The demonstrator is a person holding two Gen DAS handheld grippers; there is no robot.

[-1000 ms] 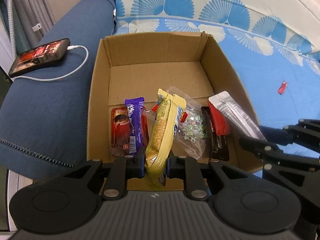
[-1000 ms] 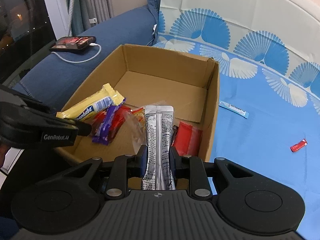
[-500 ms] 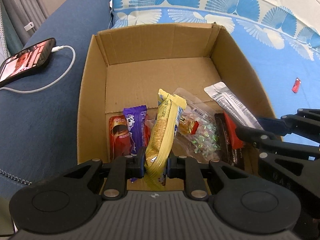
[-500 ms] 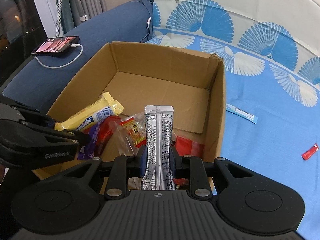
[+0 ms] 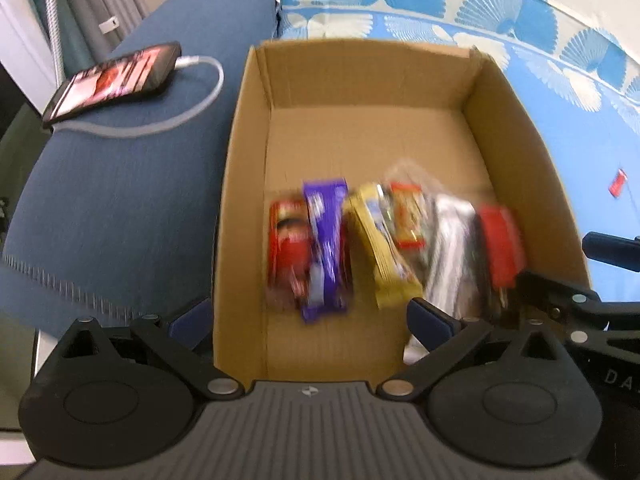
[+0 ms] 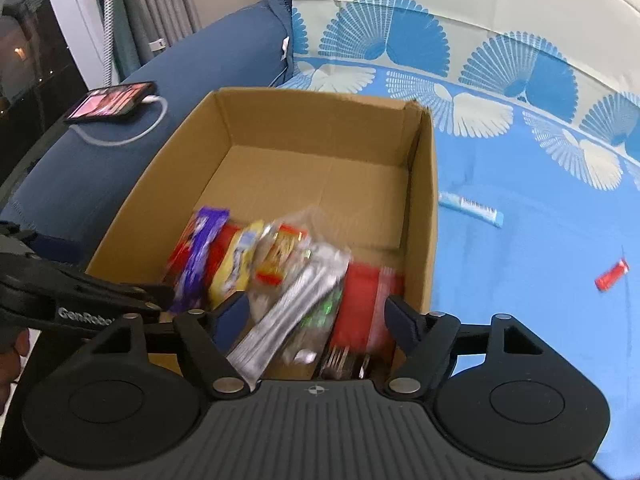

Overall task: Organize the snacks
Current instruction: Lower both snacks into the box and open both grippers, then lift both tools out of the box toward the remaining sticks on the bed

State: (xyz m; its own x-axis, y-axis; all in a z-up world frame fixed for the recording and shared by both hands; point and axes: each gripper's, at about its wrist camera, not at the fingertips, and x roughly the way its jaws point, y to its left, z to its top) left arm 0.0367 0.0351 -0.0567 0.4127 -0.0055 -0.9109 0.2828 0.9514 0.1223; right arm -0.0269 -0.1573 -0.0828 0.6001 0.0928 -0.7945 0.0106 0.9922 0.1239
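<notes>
The snack packets lie in the near half of the open brown cardboard box (image 6: 424,208), long axes pointing away from me. I have just been opening both jaws. The left gripper (image 5: 308,320) stands wide and empty; the yellow wafer bar (image 5: 380,248) lies ahead of it. The right gripper (image 6: 316,312) stands open; the silver foil sachet (image 6: 288,316) lies loose between its jaws. Two packets lie outside at right: a blue-and-white stick (image 6: 470,209) and a small red wrapper (image 6: 611,275), both nearer my right hand. Readable: "GenRobo".

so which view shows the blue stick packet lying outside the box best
The right wrist view. There the blue stick packet lies in full on the blue sheet, just right of the cardboard box, with white print visible at one end. The left wrist view does not show it at all; its right box wall appears to block that spot.
</notes>
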